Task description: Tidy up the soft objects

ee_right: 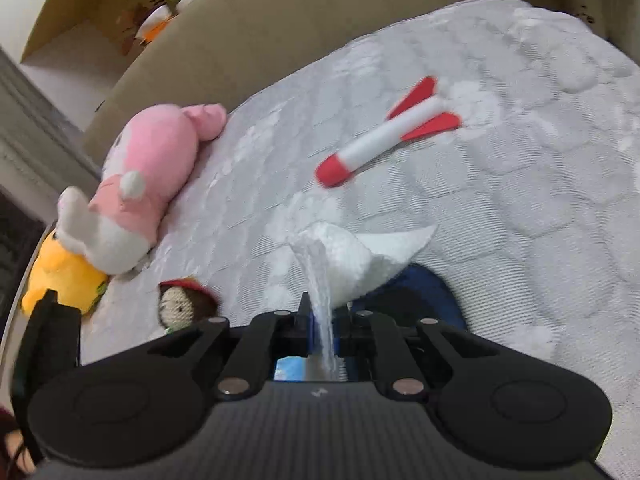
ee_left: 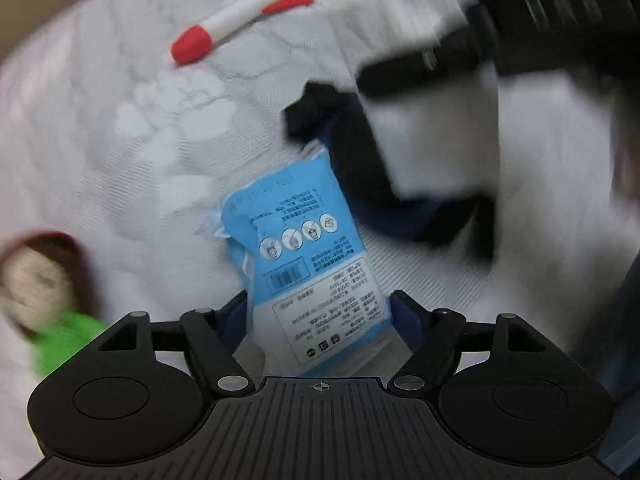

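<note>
Blue packet (ee_left: 308, 264) lies flat on the quilted white mattress (ee_left: 120, 140), label up, its near end between the left gripper (ee_left: 318, 308) fingers. Jaws part-open, straddling the packet; pads look just beside its edges, contact not certain. Dark cloth (ee_left: 352, 148) sits touching the packet's far end, partly under the right gripper's load.

Right gripper (ee_right: 322, 320) is clamped tight on a white fuzzy cloth (ee_right: 352, 260), lifted off the bed, hanging above a dark blue item (ee_right: 420, 292).

Step in hand, judged: grab the packet. To do it well: centre the fingers on the packet's width, press down into the soft mattress so the pads get under the edges, close slowly since the film crinkles and slips, keep clear of the dark cloth.

Red-and-white rocket (ee_left: 240, 12), doll (ee_left: 40, 280), pink plush (ee_right: 156, 172), yellow plush (ee_right: 60, 276) wait well apart.
</note>
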A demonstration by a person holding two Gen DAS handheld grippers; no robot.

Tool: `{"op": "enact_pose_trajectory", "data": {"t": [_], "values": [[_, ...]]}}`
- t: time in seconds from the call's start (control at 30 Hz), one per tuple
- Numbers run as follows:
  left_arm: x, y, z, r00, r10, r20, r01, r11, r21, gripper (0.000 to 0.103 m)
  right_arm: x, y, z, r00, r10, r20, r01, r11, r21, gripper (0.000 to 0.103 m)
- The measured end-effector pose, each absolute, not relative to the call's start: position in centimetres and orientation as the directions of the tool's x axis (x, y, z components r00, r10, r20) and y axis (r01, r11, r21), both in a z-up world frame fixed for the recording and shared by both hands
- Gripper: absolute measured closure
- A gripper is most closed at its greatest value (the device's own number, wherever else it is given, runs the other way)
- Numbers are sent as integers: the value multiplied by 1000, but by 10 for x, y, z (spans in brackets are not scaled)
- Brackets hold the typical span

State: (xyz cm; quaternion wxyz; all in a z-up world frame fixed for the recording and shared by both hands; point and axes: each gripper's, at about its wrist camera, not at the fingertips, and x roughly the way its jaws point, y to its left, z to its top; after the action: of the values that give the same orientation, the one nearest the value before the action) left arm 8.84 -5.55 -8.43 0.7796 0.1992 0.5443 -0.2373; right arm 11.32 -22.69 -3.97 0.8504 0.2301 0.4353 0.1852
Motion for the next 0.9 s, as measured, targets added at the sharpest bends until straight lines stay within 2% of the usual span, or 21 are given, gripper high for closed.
{"op": "enact_pose_trajectory", "data": {"t": [0.07,0.1,0.23,0.3,0.37,0.47,0.53,0.63,0.77,0.9], "values": [[87,-38,-88,303,-77,-950,537,837,104,11,112,-216,-38,536,545,-645,-140,811,569,93],[88,-27,-87,289,-61,-955,481,872,90,9,111,-211,-39,516,582,-629,-151,784,602,93],[85,11,-78,215,-102,-971,245,969,-47,6,112,-181,-41,430,700,-570,-213,692,689,93],[82,26,-74,204,-149,-968,173,978,-115,3,117,-156,-38,395,722,-568,-287,684,670,93],[81,36,-77,198,-176,-964,123,980,-153,2,122,-133,-39,357,738,-573,-347,674,652,93],[84,43,-87,189,-178,-966,82,983,-165,2,128,-112,-57,322,692,-646,-357,721,594,93],[86,46,-95,179,-190,-965,67,981,-181,2,129,-113,-71,303,667,-680,-329,744,582,95],[88,42,-101,187,-186,-965,105,980,-168,2,132,-132,-78,290,705,-647,-222,707,671,93],[82,25,-90,258,-114,-959,236,970,-52,2,130,-143,-74,329,660,-675,-192,747,637,93],[78,17,-85,258,-175,-950,292,951,-97,2,124,-149,-73,352,602,-717,-177,795,581,92]]}}
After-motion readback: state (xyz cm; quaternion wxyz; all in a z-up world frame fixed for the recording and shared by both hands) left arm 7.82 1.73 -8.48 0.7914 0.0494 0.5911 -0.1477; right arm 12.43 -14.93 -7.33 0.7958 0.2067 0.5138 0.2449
